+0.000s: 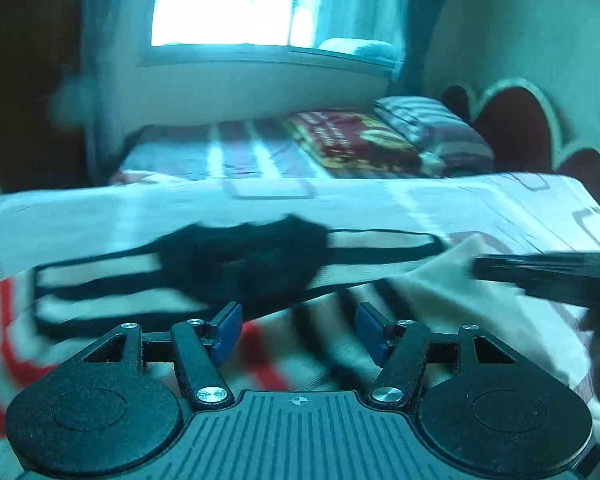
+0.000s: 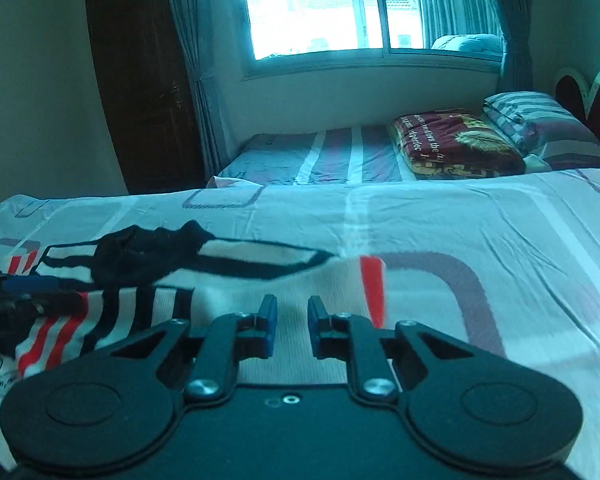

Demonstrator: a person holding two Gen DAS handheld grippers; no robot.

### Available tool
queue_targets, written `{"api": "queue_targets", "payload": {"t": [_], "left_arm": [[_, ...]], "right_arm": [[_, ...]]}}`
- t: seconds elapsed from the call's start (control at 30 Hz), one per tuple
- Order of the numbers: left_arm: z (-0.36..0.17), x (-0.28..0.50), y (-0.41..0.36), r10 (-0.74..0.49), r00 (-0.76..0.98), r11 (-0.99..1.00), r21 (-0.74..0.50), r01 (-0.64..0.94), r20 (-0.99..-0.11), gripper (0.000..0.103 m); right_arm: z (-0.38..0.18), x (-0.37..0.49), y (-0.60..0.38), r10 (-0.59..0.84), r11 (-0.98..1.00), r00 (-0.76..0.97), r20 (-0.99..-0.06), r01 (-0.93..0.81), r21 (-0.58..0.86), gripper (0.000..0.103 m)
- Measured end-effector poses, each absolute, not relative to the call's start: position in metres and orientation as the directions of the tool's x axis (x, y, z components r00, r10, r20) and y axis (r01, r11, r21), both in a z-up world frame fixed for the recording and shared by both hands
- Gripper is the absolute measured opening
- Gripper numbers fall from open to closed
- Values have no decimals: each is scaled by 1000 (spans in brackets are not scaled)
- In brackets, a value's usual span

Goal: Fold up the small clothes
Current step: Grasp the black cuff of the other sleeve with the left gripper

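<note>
A small white garment [image 1: 112, 304] with black and red stripes and a black patch [image 1: 240, 260] lies spread on the bed sheet. My left gripper [image 1: 299, 330] hovers just over its near part, blue pads wide apart with nothing between them. In the right wrist view the same garment [image 2: 256, 280] lies ahead and to the left. My right gripper [image 2: 293, 320] is over its pale edge, jaws a narrow gap apart and pressing on nothing. The right gripper's black fingers [image 1: 540, 276] show blurred at the garment's right end, and the left gripper's fingers [image 2: 24, 286] show at its left end.
The pale bed sheet [image 2: 480, 232] with grey rounded rectangles stretches to the right. Behind it is a second bed [image 2: 332, 156] with a striped sheet, a folded dark red blanket [image 2: 456, 144] and a striped pillow [image 2: 540, 124]. A window [image 2: 320, 8] and a dark wooden door [image 2: 140, 80] stand beyond.
</note>
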State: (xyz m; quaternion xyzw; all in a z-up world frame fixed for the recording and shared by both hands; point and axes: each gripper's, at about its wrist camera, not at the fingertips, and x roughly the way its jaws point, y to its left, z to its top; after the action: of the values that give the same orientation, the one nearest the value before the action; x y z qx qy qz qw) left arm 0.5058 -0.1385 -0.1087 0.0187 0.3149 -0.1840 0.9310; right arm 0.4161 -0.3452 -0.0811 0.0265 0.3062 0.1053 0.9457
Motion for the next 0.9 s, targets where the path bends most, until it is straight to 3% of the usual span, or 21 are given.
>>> {"api": "queue_targets", "payload": {"t": [0.17,0.2,0.3,0.33,0.37,0.4,0.53,0.6,0.7,0.77,0.9], "left_arm": [[-129,529,-180,-312,687,931,-68,358,-656,63],[-131,529,-181,-290,697,936,-42,351,-656,63],[-128,512,-161,-187,746,953,65,295,-639,63],[-130,506,-148,-144,761,960,97,262,-633,65],[-134,502,-130,-145,761,970,63,236,-632,74],[-136,502,-119,-133,761,979,34,200,-635,87],[-122,496,-113,-110,781,986,33,166,-615,88],[-113,487,-119,-128,795,983,27,179,-593,88],[-112,480,-125,-130,790,980,46,196,-600,88],[-130,488,-127,-123,731,975,57,216,-671,88],[-125,482,-118,-126,741,975,57,216,-660,89]], "right_arm": [[-93,433,-334,257,961,743,-618,-261,86,17],[-94,434,-338,241,965,749,-618,-254,68,10],[-95,431,-370,83,996,793,-603,-83,28,10],[-98,431,-385,88,996,783,-615,-53,75,14],[-102,430,-395,99,994,776,-623,-48,98,21],[-103,428,-400,109,993,779,-617,-55,105,22],[-85,410,-386,94,995,830,-550,-54,88,17],[-77,398,-362,160,987,837,-524,-139,80,17],[-87,393,-315,246,955,782,-572,-297,4,11],[-106,401,-301,192,961,741,-643,-276,-32,12],[-90,392,-297,178,972,751,-636,-236,-6,15]]}}
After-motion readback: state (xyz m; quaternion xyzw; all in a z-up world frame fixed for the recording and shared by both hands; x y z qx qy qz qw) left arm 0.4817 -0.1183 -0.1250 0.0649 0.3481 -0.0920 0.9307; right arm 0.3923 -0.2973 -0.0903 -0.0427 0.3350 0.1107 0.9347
